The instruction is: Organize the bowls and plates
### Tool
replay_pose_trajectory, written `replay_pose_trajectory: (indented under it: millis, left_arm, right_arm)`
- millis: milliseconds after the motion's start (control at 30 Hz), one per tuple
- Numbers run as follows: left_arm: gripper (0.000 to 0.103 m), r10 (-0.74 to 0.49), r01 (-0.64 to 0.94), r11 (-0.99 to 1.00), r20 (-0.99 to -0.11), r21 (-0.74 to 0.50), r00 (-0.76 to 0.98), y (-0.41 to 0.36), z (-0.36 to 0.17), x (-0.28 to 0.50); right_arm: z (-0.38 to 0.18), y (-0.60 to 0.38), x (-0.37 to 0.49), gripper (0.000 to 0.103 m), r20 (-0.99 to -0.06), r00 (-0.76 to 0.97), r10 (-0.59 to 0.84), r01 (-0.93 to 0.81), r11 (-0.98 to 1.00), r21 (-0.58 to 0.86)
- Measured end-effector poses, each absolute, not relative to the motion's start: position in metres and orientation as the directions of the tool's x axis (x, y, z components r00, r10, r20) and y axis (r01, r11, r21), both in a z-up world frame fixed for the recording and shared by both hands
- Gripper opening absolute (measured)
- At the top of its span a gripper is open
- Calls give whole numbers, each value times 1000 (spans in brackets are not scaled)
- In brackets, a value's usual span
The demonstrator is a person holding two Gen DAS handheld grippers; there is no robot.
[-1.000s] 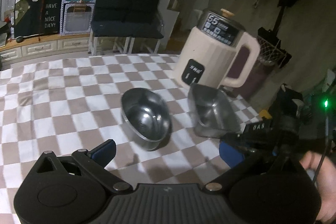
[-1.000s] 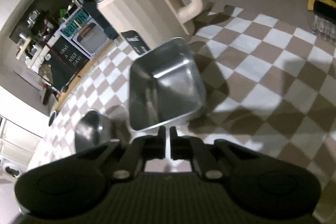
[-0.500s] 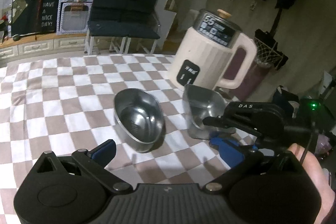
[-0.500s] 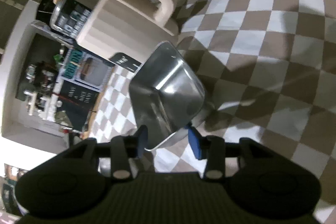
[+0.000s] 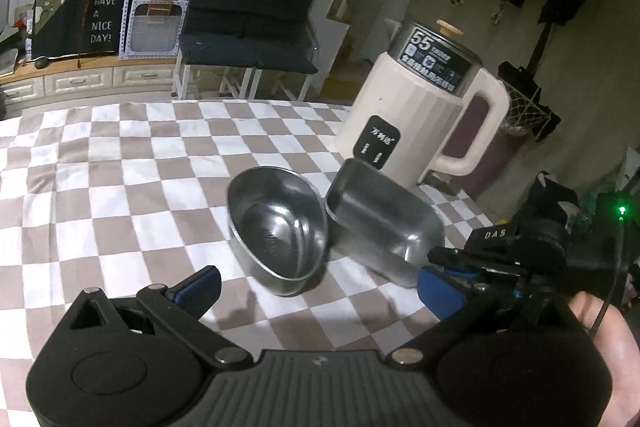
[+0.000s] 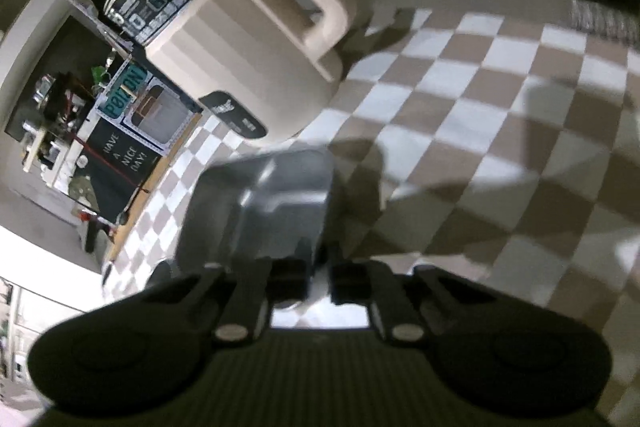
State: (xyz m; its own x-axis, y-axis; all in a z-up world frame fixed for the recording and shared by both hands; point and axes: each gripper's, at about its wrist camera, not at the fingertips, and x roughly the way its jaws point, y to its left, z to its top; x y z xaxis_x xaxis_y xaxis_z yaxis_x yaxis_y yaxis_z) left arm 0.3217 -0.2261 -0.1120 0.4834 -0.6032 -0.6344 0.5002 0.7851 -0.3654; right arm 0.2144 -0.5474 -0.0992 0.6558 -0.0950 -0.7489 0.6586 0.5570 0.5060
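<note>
Two stainless steel vessels sit side by side on a worktop (image 5: 120, 163) covered with a soft brown-and-white checkered cloth. The round steel bowl (image 5: 278, 227) has a polished, mirror-like inside with a faint stamped mark at its bottom and a thin rolled rim; it appears tipped toward the camera. Just beside it, rims close or touching, stands the rectangular steel dish (image 5: 384, 223), with rounded corners, brushed dull-grey walls and a flat floor.

The right gripper (image 6: 318, 285) is closed on the near rim of the rectangular steel dish (image 6: 264, 203), its black jaws nearly together with the thin wall pinched between them; in the left wrist view the same gripper (image 5: 444, 269) shows blue pads at the dish's near corner, with a hand (image 5: 608, 367) behind it. The left gripper (image 5: 316, 291) hangs above the cloth in front of the bowl, jaws spread wide with nothing between them.

Behind the dish, close to its far end, stands a cream ribbed electric kettle (image 5: 424, 115) with a black control panel, a dark lid band and a loop handle. Beyond the worktop are dark cushioned chairs (image 5: 248, 39) and a poster board (image 5: 100, 19).
</note>
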Motion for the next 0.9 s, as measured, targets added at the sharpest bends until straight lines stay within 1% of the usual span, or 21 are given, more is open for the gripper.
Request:
replay_pose_trajectory:
  millis: [133, 233, 300, 533, 600, 700, 900]
  left_arm:
    - [101, -611, 523, 775, -632, -355, 477, -234, -111, 317]
    - [90, -613, 532, 770, -642, -353, 462, -237, -113, 318]
    - [81, -611, 523, 772, -648, -361, 455, -238, -115, 319]
    - [66, -608, 495, 778, -663, -387, 436, -238, -124, 324]
    - [59, -606, 493, 779, -670, -389, 429, -237, -126, 325]
    - [51, -604, 491, 778, -681, -391, 415, -237, -127, 327]
    - [50, -601, 469, 782, -697, -411, 391, -235, -135, 330]
  right_arm:
    - [-95, -558, 208, 4, -756, 649, -89, 642, 597, 481]
    - [-91, -558, 212, 3, -768, 636, -72, 593, 682, 427]
    - [-89, -554, 215, 3, -776, 628, -62, 551, 739, 387]
    - [-78, -545, 221, 3, -798, 600, -52, 388, 891, 234]
    - [-76, -544, 220, 3, -803, 594, -51, 346, 917, 198]
    - [-72, -537, 218, 4, -808, 587, -56, 249, 962, 115]
    - [-69, -532, 208, 4, -822, 570, 23, 127, 985, 116]
